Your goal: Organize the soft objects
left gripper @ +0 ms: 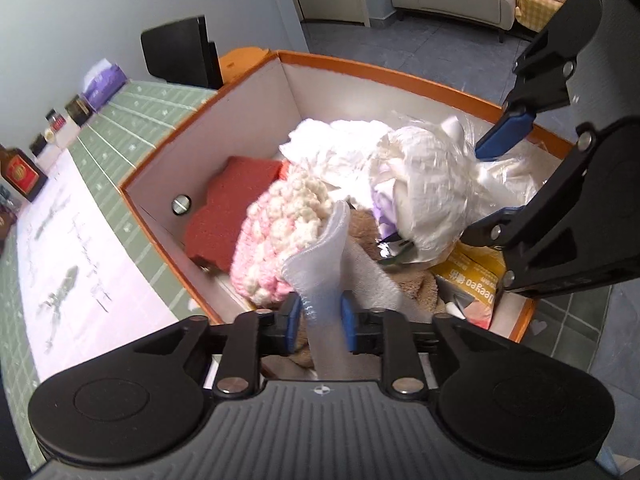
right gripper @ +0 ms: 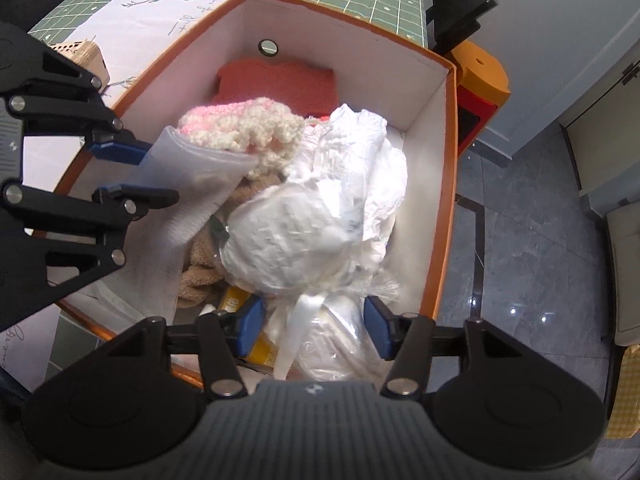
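Left gripper: the left gripper (left gripper: 319, 322) points steeply down over the near end of the orange-rimmed box (left gripper: 384, 73); its blue pads stand a little apart with a translucent white sleeve (left gripper: 324, 264) between them. Whether the pads press on it cannot be told.

Right gripper: the right gripper (right gripper: 315, 330) hangs over the box's other near corner, fingers well apart on either side of the knotted neck of a clear plastic bag of white stuffing (right gripper: 312, 220); the pads do not appear to press on it.

Sleeve's lie: its long axis runs from the left gripper up and away toward the box's middle, the flared open mouth resting against the pink-and-cream knitted piece (left gripper: 280, 232).

Bag's lie: the bulging body points away from the right gripper into the box, the knot end nearest the fingers.

Beneath: a tan plush towel (right gripper: 200, 264) and a yellow packet (left gripper: 474, 276) lie under both.

Far end: a red foam block (right gripper: 280, 84) rests against the far wall.

Step in hand: judged as setting both soft items down inside the box.

Next move: likely calls for lifting both grippers straight up and clear without dragging sleeve or bag along.
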`<act>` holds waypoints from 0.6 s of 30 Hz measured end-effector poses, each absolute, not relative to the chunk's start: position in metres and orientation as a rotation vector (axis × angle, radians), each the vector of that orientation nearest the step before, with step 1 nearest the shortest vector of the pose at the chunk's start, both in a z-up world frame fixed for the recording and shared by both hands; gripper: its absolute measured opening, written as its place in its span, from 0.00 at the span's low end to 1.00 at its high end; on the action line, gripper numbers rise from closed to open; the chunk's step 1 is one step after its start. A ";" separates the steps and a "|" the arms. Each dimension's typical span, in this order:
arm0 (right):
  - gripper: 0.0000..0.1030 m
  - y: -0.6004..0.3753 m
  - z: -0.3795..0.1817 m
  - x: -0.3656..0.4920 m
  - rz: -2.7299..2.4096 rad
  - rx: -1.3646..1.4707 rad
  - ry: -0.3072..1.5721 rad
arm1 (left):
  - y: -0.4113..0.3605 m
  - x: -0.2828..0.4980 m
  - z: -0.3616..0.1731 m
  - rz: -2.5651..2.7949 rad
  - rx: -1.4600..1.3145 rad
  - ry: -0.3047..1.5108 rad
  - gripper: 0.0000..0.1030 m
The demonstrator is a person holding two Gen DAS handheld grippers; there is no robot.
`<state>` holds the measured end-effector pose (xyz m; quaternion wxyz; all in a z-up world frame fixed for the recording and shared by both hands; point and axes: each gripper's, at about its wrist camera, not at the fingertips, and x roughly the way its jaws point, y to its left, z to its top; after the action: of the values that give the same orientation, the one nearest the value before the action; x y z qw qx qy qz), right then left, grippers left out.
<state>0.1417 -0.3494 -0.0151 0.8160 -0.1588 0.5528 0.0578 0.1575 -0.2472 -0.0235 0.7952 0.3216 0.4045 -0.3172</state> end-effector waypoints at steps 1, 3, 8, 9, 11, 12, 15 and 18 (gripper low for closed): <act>0.62 -0.348 -0.012 0.141 0.125 -0.348 1.175 | -0.247 0.157 -0.022 -0.678 0.699 0.858 0.38; 0.66 -0.345 -0.006 0.138 0.125 -0.372 1.164 | -0.245 0.155 -0.018 -0.669 0.706 0.838 0.44; 0.67 -0.338 0.011 0.133 0.107 -0.413 1.137 | -0.237 0.152 -0.002 -0.665 0.685 0.788 0.56; 0.67 -0.336 0.015 0.131 0.105 -0.417 1.129 | -0.234 0.151 0.002 -0.665 0.675 0.779 0.57; 0.68 -0.334 0.024 0.128 0.103 -0.423 1.110 | -0.230 0.148 0.010 -0.663 0.669 0.758 0.57; 0.68 -0.332 0.028 0.126 0.102 -0.427 1.100 | -0.228 0.146 0.014 -0.661 0.665 0.746 0.57; 0.68 -0.326 0.043 0.121 0.098 -0.435 1.066 | -0.217 0.141 0.028 -0.653 0.625 0.712 0.57; 0.68 -0.317 0.058 0.115 0.095 -0.437 1.021 | -0.206 0.136 0.042 -0.641 0.584 0.673 0.57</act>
<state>0.1151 -0.3166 0.0578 0.8486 -0.2073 0.4847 0.0449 0.1360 -0.2063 0.0419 0.8531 0.2775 0.3198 -0.3048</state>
